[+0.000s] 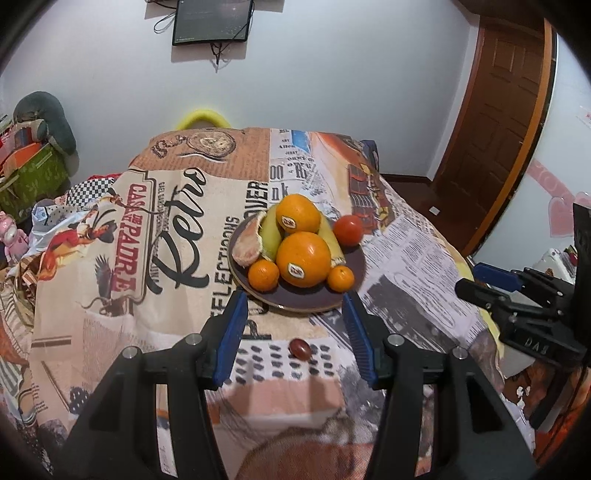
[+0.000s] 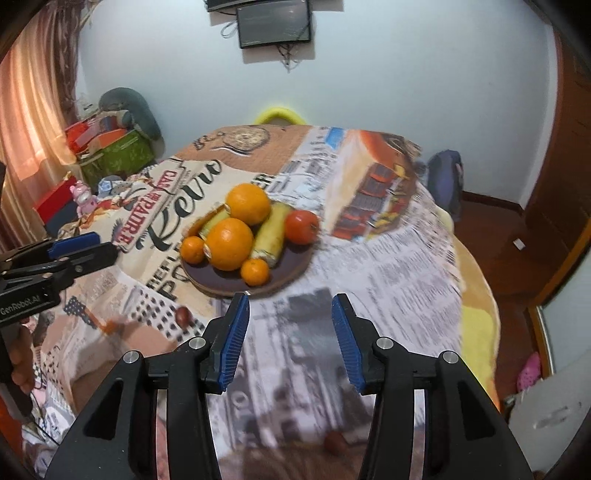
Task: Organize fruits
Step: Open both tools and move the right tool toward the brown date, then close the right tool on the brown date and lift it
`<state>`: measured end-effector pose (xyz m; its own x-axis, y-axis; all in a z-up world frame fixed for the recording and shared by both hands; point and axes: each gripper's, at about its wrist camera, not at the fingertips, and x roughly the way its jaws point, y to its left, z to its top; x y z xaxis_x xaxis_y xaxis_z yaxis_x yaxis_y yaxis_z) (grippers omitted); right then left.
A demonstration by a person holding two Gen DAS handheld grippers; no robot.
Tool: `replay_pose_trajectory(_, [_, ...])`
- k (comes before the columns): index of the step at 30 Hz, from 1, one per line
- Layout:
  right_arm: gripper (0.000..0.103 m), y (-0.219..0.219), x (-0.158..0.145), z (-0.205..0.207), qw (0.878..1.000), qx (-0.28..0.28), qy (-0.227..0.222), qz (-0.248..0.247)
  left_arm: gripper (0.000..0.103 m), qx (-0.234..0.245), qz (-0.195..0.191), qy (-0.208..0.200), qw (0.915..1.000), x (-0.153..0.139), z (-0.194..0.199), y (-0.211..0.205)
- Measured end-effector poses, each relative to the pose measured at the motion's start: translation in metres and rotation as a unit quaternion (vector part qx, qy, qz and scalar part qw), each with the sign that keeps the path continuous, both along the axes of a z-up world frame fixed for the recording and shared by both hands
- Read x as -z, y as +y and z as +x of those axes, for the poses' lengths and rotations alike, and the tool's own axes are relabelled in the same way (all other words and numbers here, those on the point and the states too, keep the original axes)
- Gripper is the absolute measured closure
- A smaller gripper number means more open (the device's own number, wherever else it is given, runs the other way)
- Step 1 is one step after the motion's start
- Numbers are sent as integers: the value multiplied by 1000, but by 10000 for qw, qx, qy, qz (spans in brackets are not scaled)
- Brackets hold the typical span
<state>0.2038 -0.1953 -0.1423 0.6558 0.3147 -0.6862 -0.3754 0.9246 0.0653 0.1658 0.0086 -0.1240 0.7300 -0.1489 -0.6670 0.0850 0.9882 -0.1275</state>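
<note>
A dark round plate [image 1: 314,299] [image 2: 221,282] sits mid-table and holds two large oranges [image 1: 303,258] [image 2: 229,243], two small mandarins [image 1: 263,275] [image 2: 255,271], a banana [image 1: 271,234] [image 2: 271,234], a peeled pomelo piece [image 1: 245,243] and a tomato [image 1: 348,229] [image 2: 301,226]. A small red grape [image 1: 299,348] [image 2: 183,314] lies on the cloth in front of the plate, between my left gripper's fingers. My left gripper [image 1: 295,310] [image 2: 107,247] is open and empty. My right gripper [image 2: 290,314] [image 1: 476,280] is open and empty, near the plate's front rim.
The table wears a printed newspaper-style cloth [image 1: 406,251]. Another small reddish fruit [image 2: 334,441] lies blurred near the front edge. Boxes and toys [image 2: 107,147] stand at the left. A monitor [image 1: 212,22] hangs on the wall. A wooden door [image 1: 498,110] is at the right.
</note>
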Motion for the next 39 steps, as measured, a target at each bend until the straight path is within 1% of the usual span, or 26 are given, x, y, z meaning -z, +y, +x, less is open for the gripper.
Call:
replay_pose_trajectory(4, [60, -18, 12, -8, 9995, 212, 219, -18, 50, 99, 57, 84, 9999, 7, -7, -7])
replay_pose_trajectory(7, [60, -30, 27, -13, 9984, 326, 457, -15, 50, 183, -3, 202, 9996, 14, -8, -10])
replay_pose_trajectory(12, [60, -41, 54, -18, 9950, 464, 878, -109, 50, 189, 52, 370, 9991, 26, -9, -15])
replay_pose_trajectory(21, [60, -50, 99, -30, 9886, 454, 1426, -188, 50, 173, 122, 527, 9984, 39, -7, -17])
replay_pose_trajectory(22, [62, -49, 102, -30, 9881, 448, 1458, -204, 50, 161, 113, 556, 9983, 41, -5, -17])
replay_pose_trajectory(24, [68, -49, 106, -31, 9881, 460, 1449, -234, 50, 145, 107, 627, 9979, 46, -3, -16])
replay_pose_trajectory(26, [83, -49, 105, -31, 9889, 387, 1425, -177, 50, 127, 149, 712, 9973, 53, 0, -16])
replay_pose_trajectory(28, [84, -47, 103, -30, 9895, 380, 1382, -204, 50, 144, 173, 820, 9964, 60, 4, -16])
replay_pose_trajectory(32, [84, -46, 99, -24, 9906, 385, 1312, -83, 50, 205, 189, 1033, 9943, 75, 12, -17])
replay_pose_trajectory(39, [84, -37, 93, -6, 9930, 390, 1113, 39, 50, 302, 234, 1231, 9917, 95, 30, -21])
